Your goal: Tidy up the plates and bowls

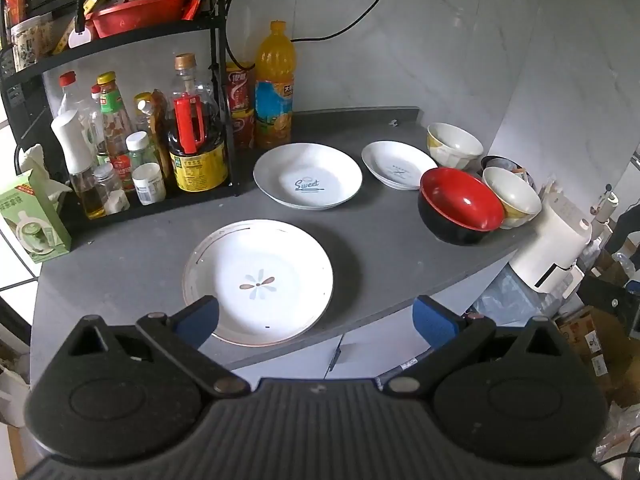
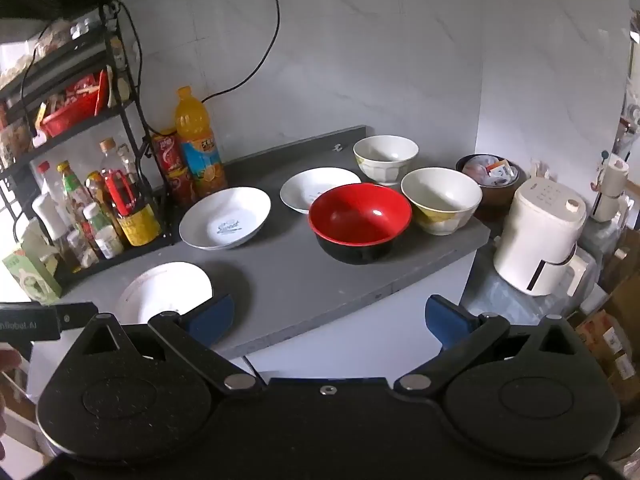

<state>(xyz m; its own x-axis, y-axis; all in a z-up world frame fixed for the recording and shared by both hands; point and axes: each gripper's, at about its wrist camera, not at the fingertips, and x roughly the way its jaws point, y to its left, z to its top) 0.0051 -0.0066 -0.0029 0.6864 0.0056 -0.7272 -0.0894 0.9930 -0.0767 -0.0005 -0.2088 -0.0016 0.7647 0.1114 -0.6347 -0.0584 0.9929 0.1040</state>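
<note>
Clearly, the flower plate (image 1: 258, 282) lay directly before my left gripper (image 1: 316, 320), jaws wide and empty; my right gripper (image 2: 330, 320), also spread, faced the red bowl (image 2: 360, 216) farther ahead.

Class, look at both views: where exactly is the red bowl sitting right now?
The red bowl sits on the grey counter toward its right end, just in front of the small plate, with a cream bowl beside it.
</note>
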